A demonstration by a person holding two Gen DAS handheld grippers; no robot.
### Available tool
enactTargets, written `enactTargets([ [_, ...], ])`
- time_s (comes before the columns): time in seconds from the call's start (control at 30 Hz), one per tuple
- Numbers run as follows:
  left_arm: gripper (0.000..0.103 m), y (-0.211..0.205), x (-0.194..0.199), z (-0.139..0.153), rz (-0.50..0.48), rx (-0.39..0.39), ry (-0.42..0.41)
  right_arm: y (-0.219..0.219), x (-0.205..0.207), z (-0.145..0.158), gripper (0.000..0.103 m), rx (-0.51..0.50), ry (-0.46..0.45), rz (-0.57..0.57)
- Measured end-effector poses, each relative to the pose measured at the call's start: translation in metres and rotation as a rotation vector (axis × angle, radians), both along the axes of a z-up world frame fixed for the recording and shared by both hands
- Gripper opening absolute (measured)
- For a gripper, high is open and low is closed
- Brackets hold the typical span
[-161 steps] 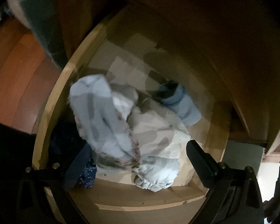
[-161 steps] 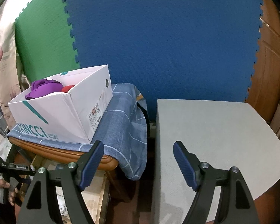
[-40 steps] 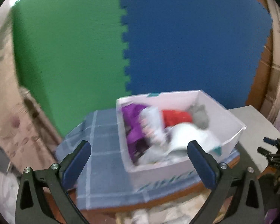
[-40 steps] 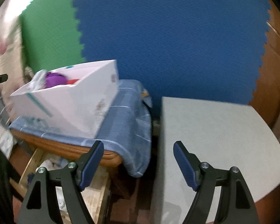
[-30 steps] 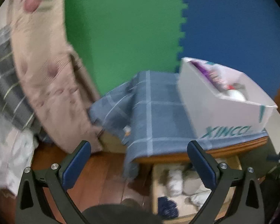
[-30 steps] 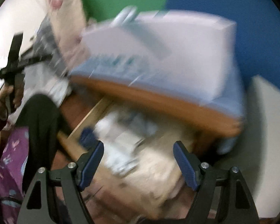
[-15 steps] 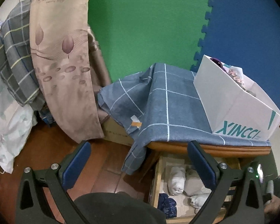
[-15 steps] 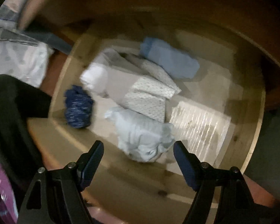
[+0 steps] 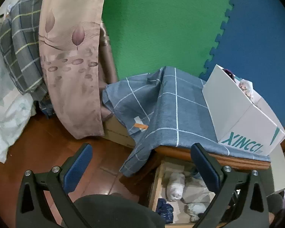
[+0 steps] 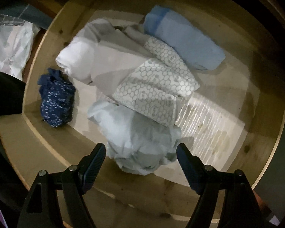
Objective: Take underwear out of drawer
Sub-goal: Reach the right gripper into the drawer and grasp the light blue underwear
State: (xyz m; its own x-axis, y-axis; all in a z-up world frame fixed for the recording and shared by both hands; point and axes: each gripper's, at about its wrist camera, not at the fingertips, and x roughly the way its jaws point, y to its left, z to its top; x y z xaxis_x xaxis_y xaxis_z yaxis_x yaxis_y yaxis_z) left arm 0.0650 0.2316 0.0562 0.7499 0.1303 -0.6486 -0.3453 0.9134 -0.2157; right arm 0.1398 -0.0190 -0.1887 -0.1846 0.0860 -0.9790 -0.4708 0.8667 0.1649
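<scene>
The open wooden drawer (image 10: 260,152) fills the right wrist view. In it lie a crumpled pale blue piece of underwear (image 10: 136,144), a honeycomb-patterned white piece (image 10: 153,87), a white and grey roll (image 10: 89,57), a folded light blue piece (image 10: 186,38) and a dark blue speckled piece (image 10: 56,98). My right gripper (image 10: 141,157) is open, its fingers either side of the crumpled pale blue piece, just above it. My left gripper (image 9: 140,163) is open and empty, held high outside the drawer (image 9: 155,186), which shows at the lower right.
A white shoebox (image 9: 243,117) with clothes stands on a blue checked cloth (image 9: 167,110) over the table above the drawer. Green and blue foam mats (image 9: 161,28) cover the wall. A beige curtain (image 9: 70,57) and bedding (image 9: 7,104) are at the left.
My right gripper has swung from facing the table down into the drawer and closed in on the pale blue piece. My left gripper left the shoebox and pulled back, empty.
</scene>
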Motion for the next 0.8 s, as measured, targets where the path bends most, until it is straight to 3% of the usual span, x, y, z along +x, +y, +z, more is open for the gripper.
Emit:
enactTargets([
  [0.4, 0.102, -0.011, 0.005, -0.001, -0.011, 0.071, 0.026, 0.015, 0.006, -0.028, 0.078, -0.074, 0.09, 0.069],
  [0.43, 0.102, -0.012, 0.005, -0.001, -0.01, 0.074, 0.026, 0.013, 0.006, -0.033, 0.066, -0.064, 0.114, 0.06],
  [0.6, 0.102, -0.013, 0.005, -0.001, -0.01, 0.085, 0.029, 0.011, 0.002, -0.023, 0.045, -0.028, 0.076, 0.096],
  [0.8, 0.102, -0.013, 0.006, -0.002, -0.008, 0.084, 0.029, -0.013, -0.012, 0.007, 0.039, 0.062, -0.005, 0.044],
])
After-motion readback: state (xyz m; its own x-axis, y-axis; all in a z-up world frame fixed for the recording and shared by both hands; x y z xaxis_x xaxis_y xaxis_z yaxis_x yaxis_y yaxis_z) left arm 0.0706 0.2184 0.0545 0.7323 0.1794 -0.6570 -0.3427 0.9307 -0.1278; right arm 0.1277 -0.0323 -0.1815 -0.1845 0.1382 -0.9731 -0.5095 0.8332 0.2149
